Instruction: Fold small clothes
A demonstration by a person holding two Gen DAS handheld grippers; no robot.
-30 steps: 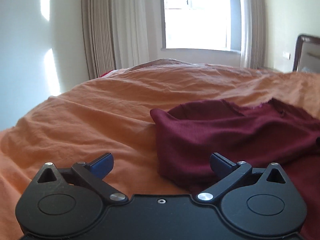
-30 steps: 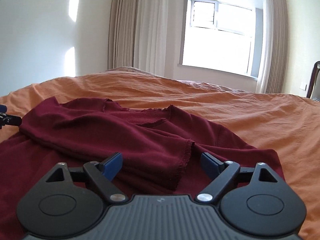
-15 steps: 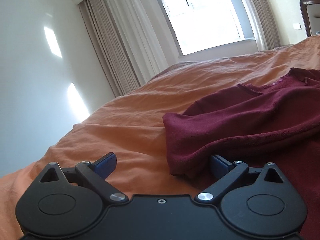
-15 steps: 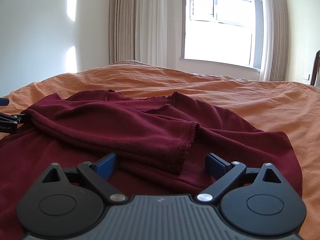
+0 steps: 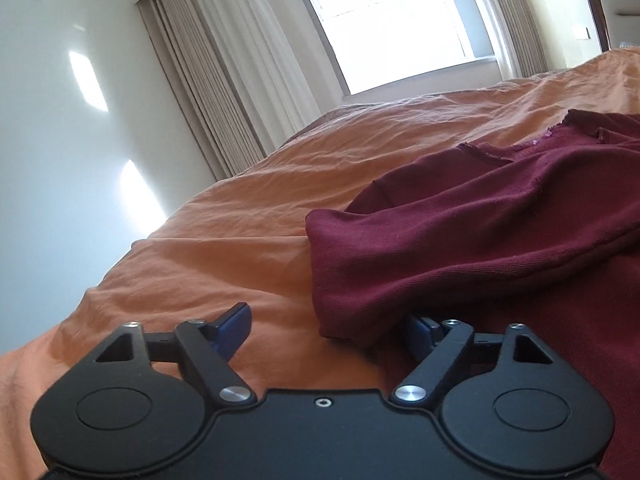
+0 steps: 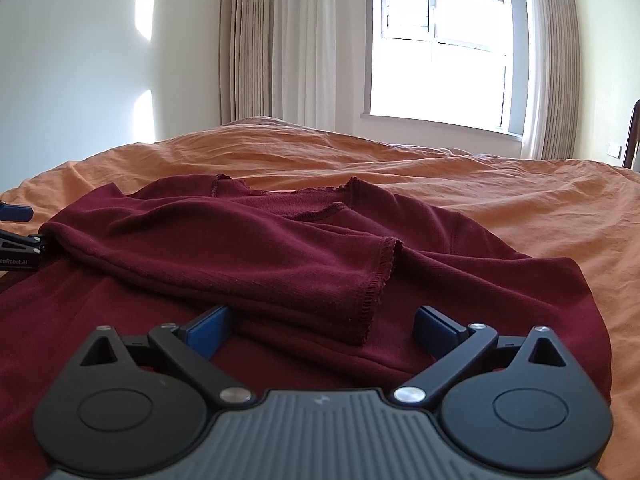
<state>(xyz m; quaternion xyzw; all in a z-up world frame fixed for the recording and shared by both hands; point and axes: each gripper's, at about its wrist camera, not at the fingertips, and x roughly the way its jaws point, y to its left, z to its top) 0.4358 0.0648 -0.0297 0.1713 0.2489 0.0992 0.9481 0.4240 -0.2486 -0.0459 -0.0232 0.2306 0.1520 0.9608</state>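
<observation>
A dark red shirt (image 6: pixel 248 248) lies on the orange bedspread (image 6: pixel 500 196), with one sleeve folded across its body. In the left wrist view the shirt's (image 5: pixel 460 240) folded left edge sits between the jaws of my open left gripper (image 5: pixel 328 330); its right finger is partly under the cloth. My right gripper (image 6: pixel 324 330) is open and low over the shirt's near part, with the sleeve cuff (image 6: pixel 380 280) between its blue fingers. The left gripper's tip (image 6: pixel 16 240) shows at the shirt's left edge in the right wrist view.
The bedspread (image 5: pixel 248 240) stretches wide to the left of and beyond the shirt. Curtains (image 6: pixel 280 40) and a bright window (image 6: pixel 440 56) stand behind the bed. A dark wooden headboard (image 5: pixel 608 4) is at the far right.
My left gripper has tilted further and pushed in so the shirt's folded edge now lies between its jaws. My right gripper has moved forward and lower over the sleeve cuff.
</observation>
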